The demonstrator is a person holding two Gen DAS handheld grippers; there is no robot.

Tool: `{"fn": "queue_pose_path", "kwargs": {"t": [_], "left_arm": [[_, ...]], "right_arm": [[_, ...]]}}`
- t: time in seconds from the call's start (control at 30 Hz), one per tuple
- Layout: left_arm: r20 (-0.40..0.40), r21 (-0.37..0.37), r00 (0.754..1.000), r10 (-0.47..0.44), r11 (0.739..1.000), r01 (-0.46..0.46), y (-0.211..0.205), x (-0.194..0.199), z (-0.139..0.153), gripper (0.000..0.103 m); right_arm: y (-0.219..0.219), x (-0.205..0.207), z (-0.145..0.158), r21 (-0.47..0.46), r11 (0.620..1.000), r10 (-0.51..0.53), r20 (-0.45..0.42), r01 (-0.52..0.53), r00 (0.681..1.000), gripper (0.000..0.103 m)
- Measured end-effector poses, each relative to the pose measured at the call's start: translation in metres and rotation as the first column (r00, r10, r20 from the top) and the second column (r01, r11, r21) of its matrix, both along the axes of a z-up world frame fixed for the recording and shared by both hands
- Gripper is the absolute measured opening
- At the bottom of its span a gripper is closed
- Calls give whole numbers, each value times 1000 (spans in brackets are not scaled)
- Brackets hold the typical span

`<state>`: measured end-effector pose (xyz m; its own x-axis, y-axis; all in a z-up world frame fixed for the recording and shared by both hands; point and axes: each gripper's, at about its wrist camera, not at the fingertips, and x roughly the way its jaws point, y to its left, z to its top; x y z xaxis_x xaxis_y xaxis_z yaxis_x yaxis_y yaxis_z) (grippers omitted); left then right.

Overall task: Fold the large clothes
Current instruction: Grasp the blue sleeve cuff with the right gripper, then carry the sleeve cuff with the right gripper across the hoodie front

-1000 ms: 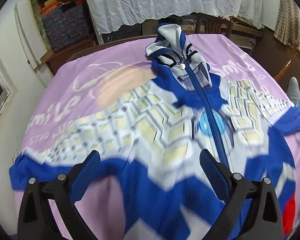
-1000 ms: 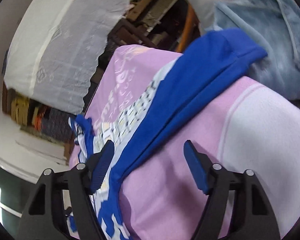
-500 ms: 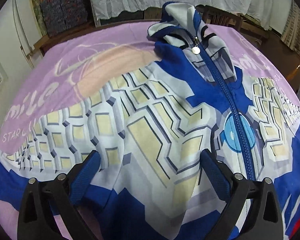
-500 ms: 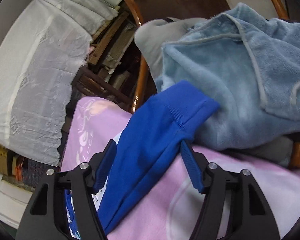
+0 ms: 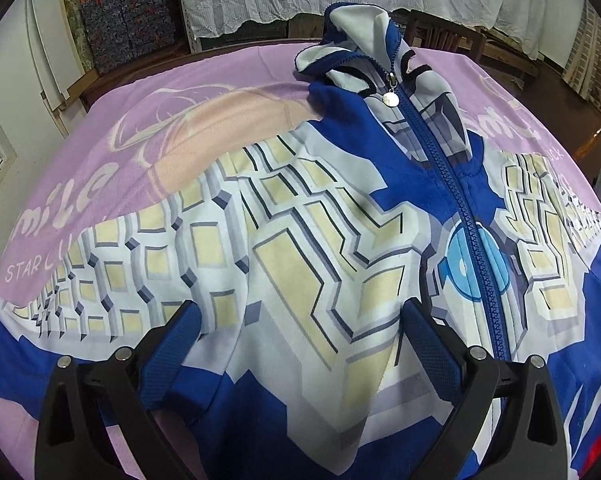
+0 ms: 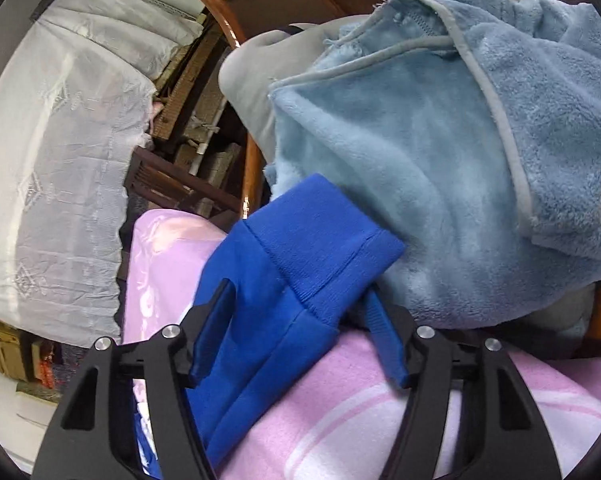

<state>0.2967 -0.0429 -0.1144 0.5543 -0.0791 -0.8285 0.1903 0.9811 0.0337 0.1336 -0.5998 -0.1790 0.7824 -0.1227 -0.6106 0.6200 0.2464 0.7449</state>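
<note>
Pink blanket (image 6: 340, 408) is carrying the jacket (image 5: 300, 240). Its blue sleeve cuff (image 6: 320, 256) is lying between the spread fingers of the right gripper (image 6: 300, 300), running away forward; left gripper (image 5: 300, 316), spread too, is hovering over the chest.

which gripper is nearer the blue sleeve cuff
Right. The right gripper straddles the blue sleeve cuff, jaws open; the left gripper sits open over the jacket's chest.
</note>
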Motion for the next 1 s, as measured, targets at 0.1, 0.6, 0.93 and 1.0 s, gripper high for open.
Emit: {"fn": "queue_pose_path", "kwargs": {"t": [0.1, 0.6, 0.93, 1.0], "left_arm": [[-28, -5, 999, -17, 1000, 17, 4, 1, 3, 100], [-48, -41, 969, 244, 968, -246, 79, 35, 9, 100], [-33, -33, 966, 257, 965, -258, 76, 35, 10, 100], [-31, -32, 966, 258, 965, -259, 75, 35, 9, 100]], "right_arm": [[-1, -2, 1, -6, 1000, -4, 36, 4, 999, 41], [56, -1, 76, -347, 934, 124, 88, -86, 988, 25], [187, 42, 134, -465, 809, 414, 16, -360, 910, 24], [217, 52, 137, -483, 772, 468, -7, -413, 884, 21]]}}
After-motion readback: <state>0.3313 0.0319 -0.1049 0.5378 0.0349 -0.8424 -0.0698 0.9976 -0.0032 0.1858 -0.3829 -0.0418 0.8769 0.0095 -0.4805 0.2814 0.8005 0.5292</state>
